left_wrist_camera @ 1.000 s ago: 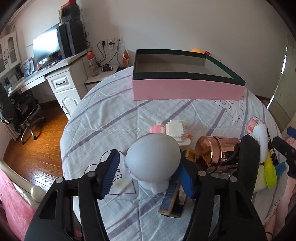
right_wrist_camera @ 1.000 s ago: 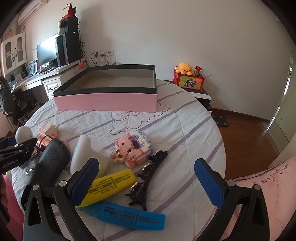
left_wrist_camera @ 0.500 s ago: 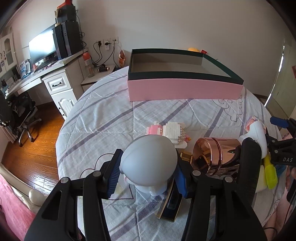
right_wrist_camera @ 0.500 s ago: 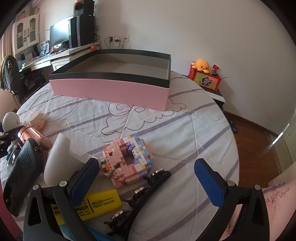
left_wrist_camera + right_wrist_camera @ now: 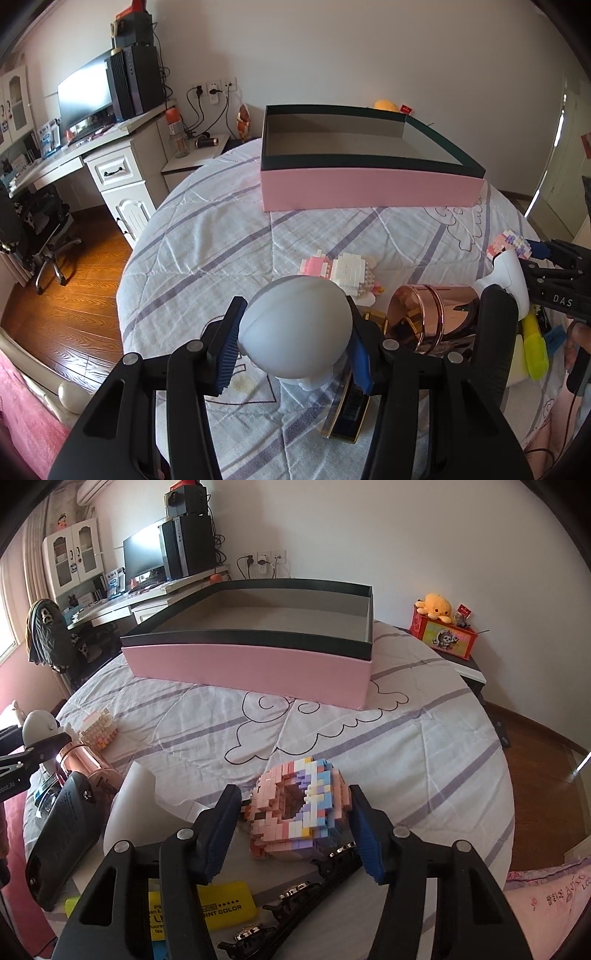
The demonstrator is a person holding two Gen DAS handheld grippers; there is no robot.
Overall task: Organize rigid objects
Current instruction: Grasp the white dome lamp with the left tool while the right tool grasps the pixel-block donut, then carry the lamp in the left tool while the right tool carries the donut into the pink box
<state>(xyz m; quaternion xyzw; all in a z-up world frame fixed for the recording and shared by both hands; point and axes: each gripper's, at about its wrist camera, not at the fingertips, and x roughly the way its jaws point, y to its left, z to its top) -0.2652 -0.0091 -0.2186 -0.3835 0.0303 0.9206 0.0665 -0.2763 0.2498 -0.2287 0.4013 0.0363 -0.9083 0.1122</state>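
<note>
My left gripper (image 5: 295,332) is shut on a grey round-headed figure (image 5: 295,325), with both blue pads (image 5: 229,347) pressed on its head just above the quilted table. My right gripper (image 5: 293,805) is closing around a pink, purple and blue block donut (image 5: 299,812) that lies on the quilt. Its right pad (image 5: 364,834) is at the donut's edge, and a narrow gap shows at the left pad. An empty pink box with a dark rim (image 5: 369,188) (image 5: 251,664) stands at the far side of the table.
Beside the figure lie a rose-gold cup (image 5: 432,314), a pink-white block toy (image 5: 343,269), a black device (image 5: 62,834) and a dark flat case (image 5: 351,410). A white cone (image 5: 136,805), yellow highlighter (image 5: 218,904) and black hair clips (image 5: 314,893) crowd the donut. A desk stands left.
The left jaws closed onto the grey figure's head. The right gripper came forward and down over the block donut, and its jaws narrowed around it.
</note>
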